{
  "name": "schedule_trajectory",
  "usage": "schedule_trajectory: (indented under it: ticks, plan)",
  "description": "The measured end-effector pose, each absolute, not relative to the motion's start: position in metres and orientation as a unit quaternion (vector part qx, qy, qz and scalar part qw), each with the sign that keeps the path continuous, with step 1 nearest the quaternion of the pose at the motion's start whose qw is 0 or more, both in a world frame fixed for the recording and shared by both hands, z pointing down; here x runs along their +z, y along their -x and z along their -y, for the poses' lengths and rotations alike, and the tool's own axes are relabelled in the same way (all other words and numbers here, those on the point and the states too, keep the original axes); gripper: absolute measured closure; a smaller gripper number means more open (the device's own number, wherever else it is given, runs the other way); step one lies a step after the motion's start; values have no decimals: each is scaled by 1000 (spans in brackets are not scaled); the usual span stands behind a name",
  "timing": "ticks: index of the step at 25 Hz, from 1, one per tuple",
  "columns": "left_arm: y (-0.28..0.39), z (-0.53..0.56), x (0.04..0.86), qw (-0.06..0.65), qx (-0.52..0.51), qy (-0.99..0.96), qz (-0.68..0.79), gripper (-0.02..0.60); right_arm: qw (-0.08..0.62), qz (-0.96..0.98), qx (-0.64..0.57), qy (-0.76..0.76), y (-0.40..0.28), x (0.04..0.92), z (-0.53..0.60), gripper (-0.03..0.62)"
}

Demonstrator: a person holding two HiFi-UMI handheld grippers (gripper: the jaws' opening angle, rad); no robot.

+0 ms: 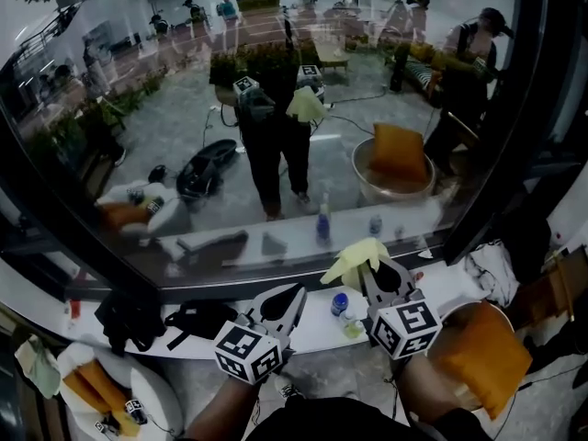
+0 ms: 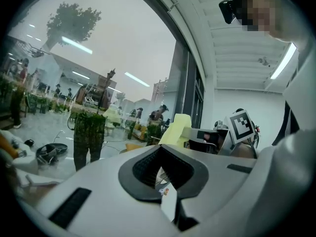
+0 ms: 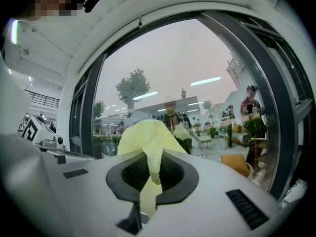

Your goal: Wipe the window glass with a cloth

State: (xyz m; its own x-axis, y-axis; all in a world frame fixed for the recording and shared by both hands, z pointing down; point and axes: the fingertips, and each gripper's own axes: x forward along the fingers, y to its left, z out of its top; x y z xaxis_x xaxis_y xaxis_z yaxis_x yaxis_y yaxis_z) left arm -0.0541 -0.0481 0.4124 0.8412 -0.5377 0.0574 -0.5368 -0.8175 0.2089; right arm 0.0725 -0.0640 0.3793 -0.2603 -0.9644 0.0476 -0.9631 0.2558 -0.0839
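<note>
1. Nearest me, the right gripper [image 1: 381, 274] has its jaws clamped on the yellow cloth [image 1: 354, 257]. One fold runs down between them and the rest bunches up over the tips.
2. Just beside it, the left gripper [image 1: 287, 299] has its jaws drawn together, and I see nothing between them.
3. That puts the cloth close in front of the bottom edge of the window glass [image 1: 276, 108], above the white sill [image 1: 448, 288]. I cannot tell whether it touches the pane.
4. I judge the cloth light, soft and limp. It should flatten against the pane under gentle pressure, but the loose corners will flop.
5. Holding it by a middle fold, as now, looks right to me, since it leaves a padded bunch ahead of the jaws. Friction on the glass could tug it free, so I would keep the clamp firm.
6. I take the pane to be rigid, smooth and breakable, so I would let only fabric meet it.
7. One small bottle [image 1: 340, 303] stands on the sill below the cloth, and low strokes could knock it.
</note>
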Motion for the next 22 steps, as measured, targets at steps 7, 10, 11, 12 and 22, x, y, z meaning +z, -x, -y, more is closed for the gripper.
schedule_trajectory:
  ticks: [7, 10, 11, 12, 22]
  plan:
    - [101, 70, 418, 114, -6, -948, 299, 583, -1, -799, -46, 600, -27, 379, 94, 557]
    - [123, 82, 423, 117, -6, -944, 307, 583, -1, -804, -44, 594, -5, 380, 114, 557]
    - [131, 87, 425, 119, -6, -943, 310, 583, -1, -805, -42, 591, 4, 380, 121, 557]
    - [139, 92, 427, 119, -5, -942, 313, 583, 0, -807, -41, 589, 12, 379, 129, 557]
    - [220, 133, 433, 112, -8, -932, 345, 583, 17, -821, -7, 571, 109, 351, 211, 557]
